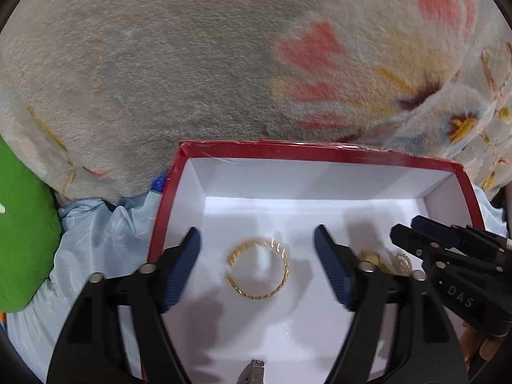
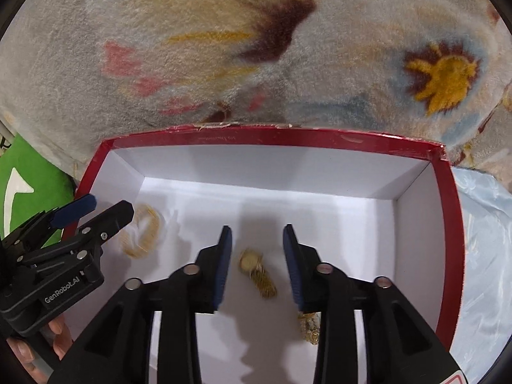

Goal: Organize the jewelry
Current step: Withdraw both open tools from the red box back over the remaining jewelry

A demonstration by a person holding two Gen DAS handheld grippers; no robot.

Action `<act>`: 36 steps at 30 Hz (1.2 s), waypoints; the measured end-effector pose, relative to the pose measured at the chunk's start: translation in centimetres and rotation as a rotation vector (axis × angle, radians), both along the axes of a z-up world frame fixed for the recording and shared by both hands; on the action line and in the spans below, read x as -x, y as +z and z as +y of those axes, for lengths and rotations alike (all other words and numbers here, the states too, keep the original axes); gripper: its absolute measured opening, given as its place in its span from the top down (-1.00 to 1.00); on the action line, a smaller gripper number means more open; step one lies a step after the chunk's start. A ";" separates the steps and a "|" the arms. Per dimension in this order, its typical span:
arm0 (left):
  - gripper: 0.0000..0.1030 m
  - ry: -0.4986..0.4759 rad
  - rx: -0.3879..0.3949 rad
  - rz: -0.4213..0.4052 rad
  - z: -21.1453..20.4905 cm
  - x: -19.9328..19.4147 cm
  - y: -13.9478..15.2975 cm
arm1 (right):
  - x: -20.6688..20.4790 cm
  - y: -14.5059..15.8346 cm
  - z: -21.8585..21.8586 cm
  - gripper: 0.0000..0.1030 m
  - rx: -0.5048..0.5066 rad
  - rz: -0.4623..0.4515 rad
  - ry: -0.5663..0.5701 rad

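Observation:
A red box with a white inside lies on a blanket. A gold chain bracelet rests on its floor, below and between the wide-apart fingers of my left gripper, which touches nothing. In the right wrist view the bracelet looks blurred beside the left gripper. A gold watch lies on the box floor between the fingers of my right gripper; the pads stand clear of it. A small pearl-and-gold piece lies partly hidden under the right finger. In the left wrist view the right gripper hovers over the box's right side.
A floral fleece blanket rises behind the box. Light blue shiny fabric lies left of it and a green item sits further left. A silver strap end shows at the bottom edge. A person's fingers hold the left gripper.

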State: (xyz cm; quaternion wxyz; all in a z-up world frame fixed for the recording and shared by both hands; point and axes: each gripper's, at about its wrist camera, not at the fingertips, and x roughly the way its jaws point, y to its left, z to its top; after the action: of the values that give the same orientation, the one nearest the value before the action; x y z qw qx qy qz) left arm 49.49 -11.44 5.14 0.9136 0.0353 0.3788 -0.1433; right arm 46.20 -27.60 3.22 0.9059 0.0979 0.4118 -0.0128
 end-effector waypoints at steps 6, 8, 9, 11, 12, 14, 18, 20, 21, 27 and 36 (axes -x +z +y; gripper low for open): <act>-0.65 0.061 0.029 -0.040 2.0 0.9 1.3 | 2.9 2.0 0.1 0.31 0.020 -0.083 0.003; -0.65 0.054 0.049 -0.050 3.0 2.0 2.1 | 5.1 3.2 0.1 0.31 0.023 -0.125 0.006; -0.65 0.053 0.058 -0.062 3.6 3.0 2.8 | 6.6 3.9 -0.1 0.30 0.014 -0.150 0.006; -0.65 0.038 0.067 -0.091 4.9 5.3 3.9 | 9.4 5.2 -0.3 0.28 0.000 -0.183 0.012; -0.65 0.029 0.063 -0.101 5.6 6.7 4.5 | 11.3 6.0 -0.2 0.28 0.004 -0.198 0.013; -0.65 0.015 0.044 -0.117 7.0 10.1 5.4 | 15.1 7.2 -0.3 0.28 0.023 -0.228 0.024; -0.65 0.007 -0.012 -0.138 9.2 16.5 6.0 | 23.1 8.5 -0.7 0.23 0.072 -0.243 0.033; -0.65 -0.009 -0.034 -0.143 10.3 19.8 5.9 | 26.8 8.6 -0.8 0.22 0.092 -0.242 0.040; -0.65 -0.019 -0.040 -0.135 11.1 21.7 5.7 | 29.0 8.6 -0.7 0.22 0.112 -0.241 0.038; -0.65 -0.052 -0.093 -0.073 13.8 29.7 3.3 | 39.0 6.6 0.4 0.14 0.141 -0.215 0.015; -0.65 -0.061 -0.064 0.033 15.2 38.2 -2.4 | 46.0 -0.9 4.1 0.14 0.035 -0.110 0.012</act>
State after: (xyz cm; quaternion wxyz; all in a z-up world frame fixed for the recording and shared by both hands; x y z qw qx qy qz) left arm 11.28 3.73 2.75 0.9007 0.0739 0.3972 -0.1595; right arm 0.19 -23.47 2.28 0.9288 0.0802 0.3617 -0.0093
